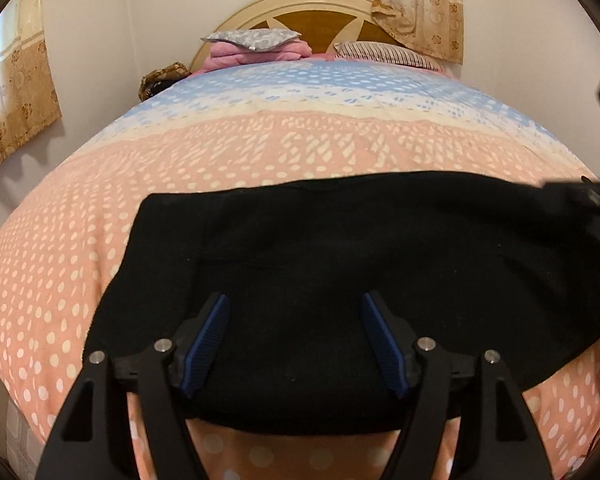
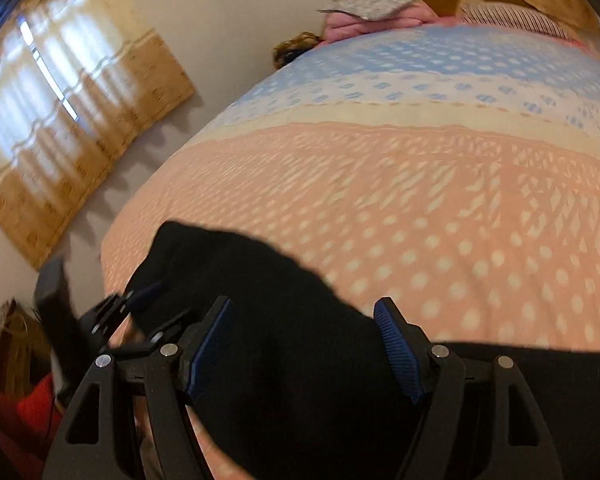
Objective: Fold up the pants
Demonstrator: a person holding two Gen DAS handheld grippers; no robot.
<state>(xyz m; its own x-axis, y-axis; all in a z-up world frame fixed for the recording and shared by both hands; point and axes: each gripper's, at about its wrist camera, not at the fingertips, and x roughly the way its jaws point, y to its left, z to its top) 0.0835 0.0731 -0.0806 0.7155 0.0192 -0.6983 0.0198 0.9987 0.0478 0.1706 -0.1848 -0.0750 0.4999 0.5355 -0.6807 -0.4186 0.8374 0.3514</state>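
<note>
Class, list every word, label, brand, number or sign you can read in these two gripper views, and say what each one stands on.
None: no readable text in either view.
The black pants show no label.
The dotted bedspread, curtains and pillows carry only patterns.
The right view is too blurred for fine print.

left gripper (image 1: 294, 344): fingers spread, angled down | right gripper (image 2: 304, 350): fingers spread, angled down

Black pants (image 1: 340, 264), folded into flat wide block, lying across polka-dot bedspread (image 1: 60, 272).
</note>
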